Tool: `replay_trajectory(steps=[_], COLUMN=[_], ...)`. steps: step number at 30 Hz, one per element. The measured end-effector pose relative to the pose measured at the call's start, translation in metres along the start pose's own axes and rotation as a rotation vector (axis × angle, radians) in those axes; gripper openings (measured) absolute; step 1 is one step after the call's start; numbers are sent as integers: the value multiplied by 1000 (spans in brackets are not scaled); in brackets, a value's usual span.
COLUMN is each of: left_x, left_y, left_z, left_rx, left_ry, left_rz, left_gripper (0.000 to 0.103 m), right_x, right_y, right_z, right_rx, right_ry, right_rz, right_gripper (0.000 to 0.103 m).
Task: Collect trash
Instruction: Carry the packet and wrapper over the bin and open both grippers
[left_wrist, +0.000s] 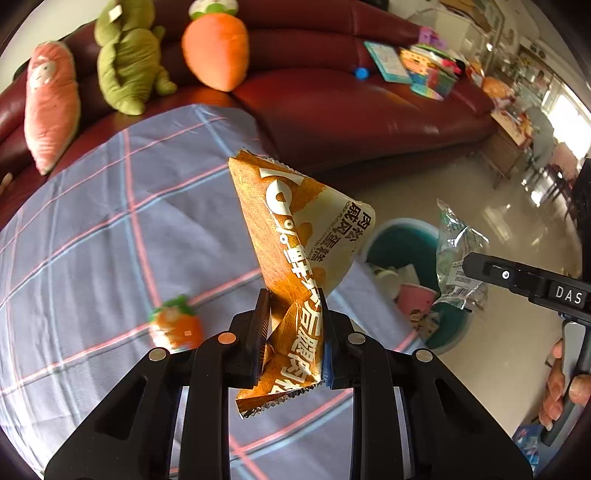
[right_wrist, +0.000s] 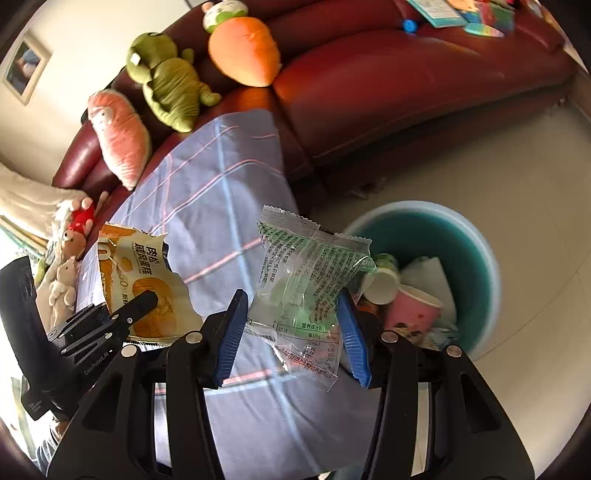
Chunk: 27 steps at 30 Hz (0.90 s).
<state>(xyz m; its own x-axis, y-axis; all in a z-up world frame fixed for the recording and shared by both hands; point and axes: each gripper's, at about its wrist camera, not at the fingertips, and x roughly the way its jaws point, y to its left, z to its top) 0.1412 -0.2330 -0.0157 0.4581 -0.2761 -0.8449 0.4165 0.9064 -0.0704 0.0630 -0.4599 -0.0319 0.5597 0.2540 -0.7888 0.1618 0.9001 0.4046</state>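
My left gripper (left_wrist: 293, 325) is clamped on an orange cake wrapper (left_wrist: 295, 240), the pads pinching its crumpled lower part so that most of the film stands up above the jaws. My right gripper (right_wrist: 293, 332) holds a clear wrapper with green print (right_wrist: 306, 291) across its width, both blue pads pressing on its side edges. Both pieces hang in the air over the edge of the checked tablecloth (left_wrist: 110, 221), near the teal bin (right_wrist: 476, 266) on the floor, which already has a pink paper cup (right_wrist: 410, 310) and other scraps in it.

Both wrappers look empty and very light, thin crinkly film with no stiffness of their own. I judge the orange one is safely caught because it is bunched into several layers between the pads; a single flat layer would be slicker. The clear one is the weaker hold: the film is glossy and bows between the pads rather than being pinched flat, so it may slide out if I swing my hand quickly. Nothing here can break, so squeezing hard costs nothing. Light film also drifts and can cling to a pad on release, so I would bring each gripper right over the bin's mouth before letting go. Whether the clear wrapper holds any crumbs I cannot tell through the glare.
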Motion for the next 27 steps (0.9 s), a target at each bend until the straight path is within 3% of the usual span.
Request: replay_trajectory(steps=[15,27], left_x=[53,98], left_y=[-90,-132], left_z=[9,23], left_rx=[156,227], left_ry=[89,140], left_rz=[-99,-169], left_gripper=[24,25], right_x=[-24,-32], right_y=[-82,-113], right_z=[0,9], right_rx=[134,184], right_ry=[-43,-61], right_rz=[-56,-106], right_gripper=[49,50])
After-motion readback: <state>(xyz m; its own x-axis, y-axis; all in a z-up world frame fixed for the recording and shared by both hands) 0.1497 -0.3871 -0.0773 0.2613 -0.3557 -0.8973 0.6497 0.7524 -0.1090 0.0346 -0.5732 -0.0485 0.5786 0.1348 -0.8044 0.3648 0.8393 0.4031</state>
